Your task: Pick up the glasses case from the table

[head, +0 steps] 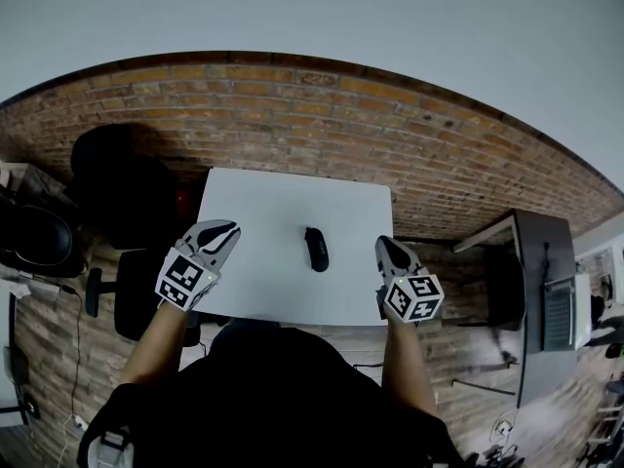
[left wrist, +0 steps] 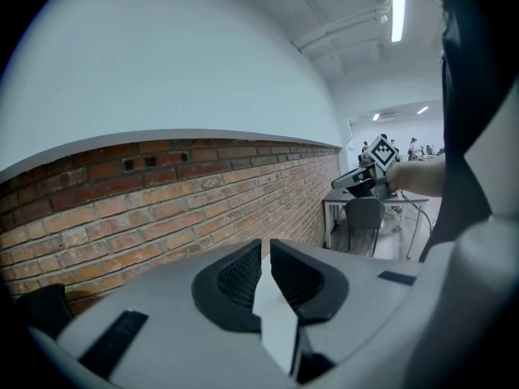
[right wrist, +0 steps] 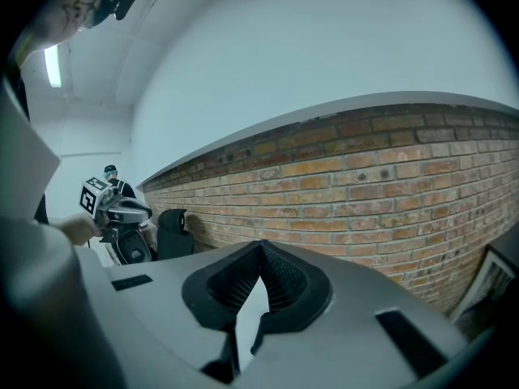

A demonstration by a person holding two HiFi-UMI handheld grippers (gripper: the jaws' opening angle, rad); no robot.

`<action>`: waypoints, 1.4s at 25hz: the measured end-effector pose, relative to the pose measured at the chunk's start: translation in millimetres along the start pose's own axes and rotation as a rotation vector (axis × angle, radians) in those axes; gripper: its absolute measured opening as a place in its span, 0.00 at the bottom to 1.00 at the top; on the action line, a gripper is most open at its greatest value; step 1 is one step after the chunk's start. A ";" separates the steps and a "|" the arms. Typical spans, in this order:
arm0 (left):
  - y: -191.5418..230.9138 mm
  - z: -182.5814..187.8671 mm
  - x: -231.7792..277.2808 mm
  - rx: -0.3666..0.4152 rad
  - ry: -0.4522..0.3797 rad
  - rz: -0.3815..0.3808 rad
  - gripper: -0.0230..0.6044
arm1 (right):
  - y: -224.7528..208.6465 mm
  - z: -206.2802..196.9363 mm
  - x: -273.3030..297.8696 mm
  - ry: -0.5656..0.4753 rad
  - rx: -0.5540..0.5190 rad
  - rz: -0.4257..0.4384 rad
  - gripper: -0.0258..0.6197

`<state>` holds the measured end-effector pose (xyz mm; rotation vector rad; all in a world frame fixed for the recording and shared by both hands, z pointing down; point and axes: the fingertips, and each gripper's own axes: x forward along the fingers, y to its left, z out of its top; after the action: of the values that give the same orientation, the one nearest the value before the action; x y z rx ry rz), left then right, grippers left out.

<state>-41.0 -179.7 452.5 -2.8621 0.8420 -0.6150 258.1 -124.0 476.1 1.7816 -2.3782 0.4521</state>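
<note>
A black glasses case [head: 316, 249] lies near the middle of the white table [head: 273, 203], closer to its near edge. My left gripper [head: 228, 230] hovers over the table's left near corner, to the left of the case and apart from it. My right gripper [head: 384, 244] is at the right near corner, to the right of the case. The jaws of both are together with nothing between them. In the left gripper view the left gripper [left wrist: 266, 248] looks past the case at a brick wall, and so does the right gripper [right wrist: 260, 245] in its own view. The case is hidden in both gripper views.
A black office chair [head: 117, 193] stands left of the table and a dark desk [head: 541, 261] to the right. A brick wall [head: 322, 115] runs behind the table. Each gripper view shows the other gripper [left wrist: 369, 173] [right wrist: 117, 207] far off to the side.
</note>
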 end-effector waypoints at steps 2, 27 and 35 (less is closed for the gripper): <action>5.1 -0.2 2.7 -0.002 -0.003 0.001 0.10 | 0.4 0.7 5.4 0.007 -0.014 -0.002 0.06; 37.9 -35.3 27.6 -0.050 0.033 -0.013 0.10 | -1.0 -41.6 84.1 0.146 -0.004 0.034 0.06; 46.0 -51.9 31.6 -0.072 0.062 -0.015 0.10 | -3.3 -74.9 114.3 0.212 0.020 0.050 0.06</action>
<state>-60.7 -234.3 501.7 -2.9303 0.8689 -0.6925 222.6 -205.5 580.0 1.5964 -2.2823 0.6387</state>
